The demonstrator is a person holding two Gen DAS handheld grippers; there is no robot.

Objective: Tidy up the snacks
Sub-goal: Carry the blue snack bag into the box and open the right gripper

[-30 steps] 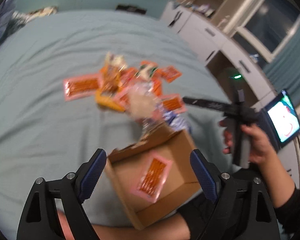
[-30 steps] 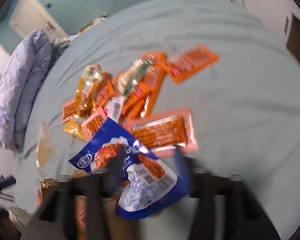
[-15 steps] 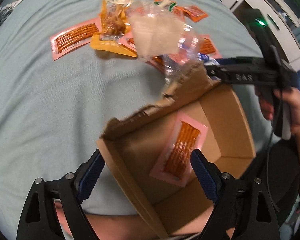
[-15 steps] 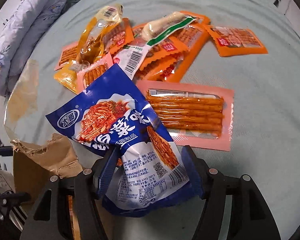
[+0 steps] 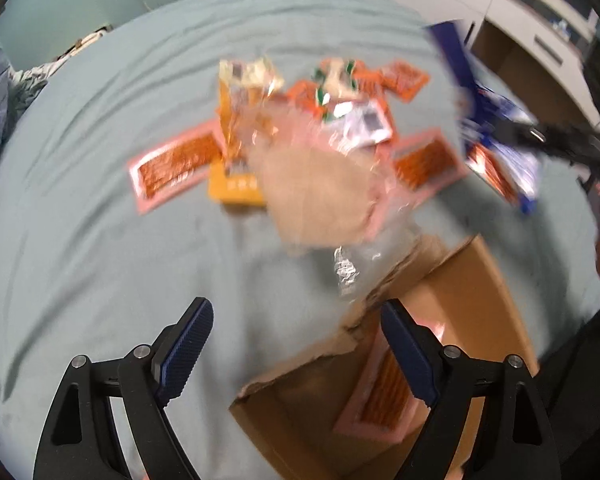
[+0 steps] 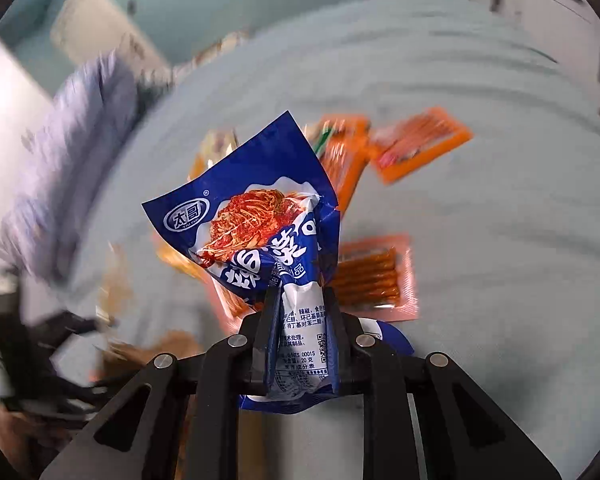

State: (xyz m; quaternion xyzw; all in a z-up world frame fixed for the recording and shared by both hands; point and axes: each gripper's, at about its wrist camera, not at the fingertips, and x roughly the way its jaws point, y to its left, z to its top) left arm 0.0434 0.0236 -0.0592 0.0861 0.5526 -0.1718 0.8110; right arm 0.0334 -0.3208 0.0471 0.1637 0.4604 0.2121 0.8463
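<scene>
- Pale green bed sheet [image 5: 100,240] is covered with a pile of orange snack packets [image 5: 320,120]
- Blue crinkly kimchi snack bag [image 6: 260,220] is pinched tight by the right gripper [image 6: 300,304], lifted above the pile
- Left gripper [image 5: 296,344] is held wide open with nothing in it, near the torn brown cardboard box [image 5: 460,288]
- Bag should be carried over the box and let go low

Motion blur smears the snack pile [image 5: 320,120]; cardboard box [image 5: 480,280] runs off-frame.

home bedroom | teal bedsheet [image 5: 100,240] | pillow [image 6: 72,128] | white drawer cabinets [image 5: 520,12]
</scene>
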